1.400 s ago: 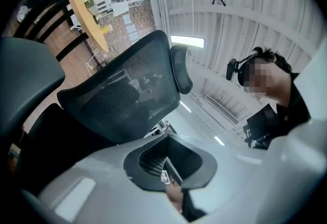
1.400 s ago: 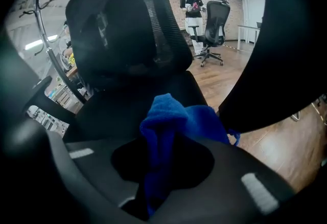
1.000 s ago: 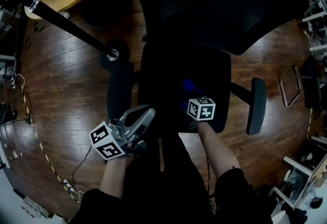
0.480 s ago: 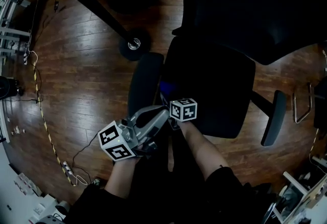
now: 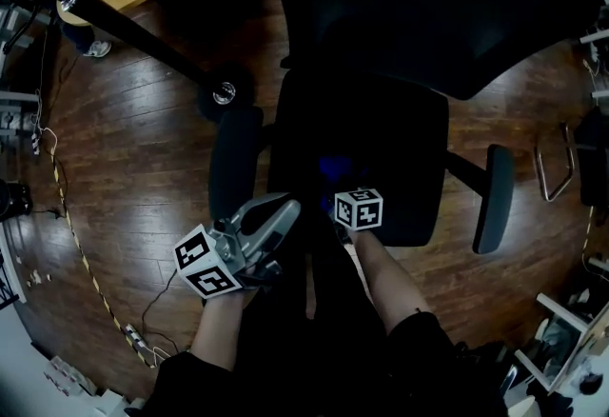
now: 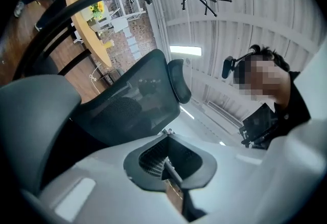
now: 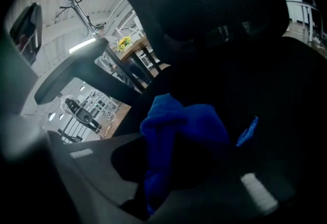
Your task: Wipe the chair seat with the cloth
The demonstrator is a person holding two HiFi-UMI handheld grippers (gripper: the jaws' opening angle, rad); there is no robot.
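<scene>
My right gripper is pinching the blue cloth: its jaws are closed on the lower folds and the rest bunches out ahead of them. From the head view the cloth sits over the front part of the chair seat, toward the seat's left side and just inside its front edge. The seat is too dark for me to tell whether the cloth is pressed against it.

My left gripper is pressed together with nothing in it. It hangs off the seat's front-left corner, just beside the near end of the left armrest, and it is tilted up at the mesh backrest.

Most of the seat lies bare behind and to the right of the cloth, as far as the backrest. The right armrest stands apart from the seat's right edge on a bar. Left of the seat, beyond the left armrest, a coat stand base rests on the wood floor.
</scene>
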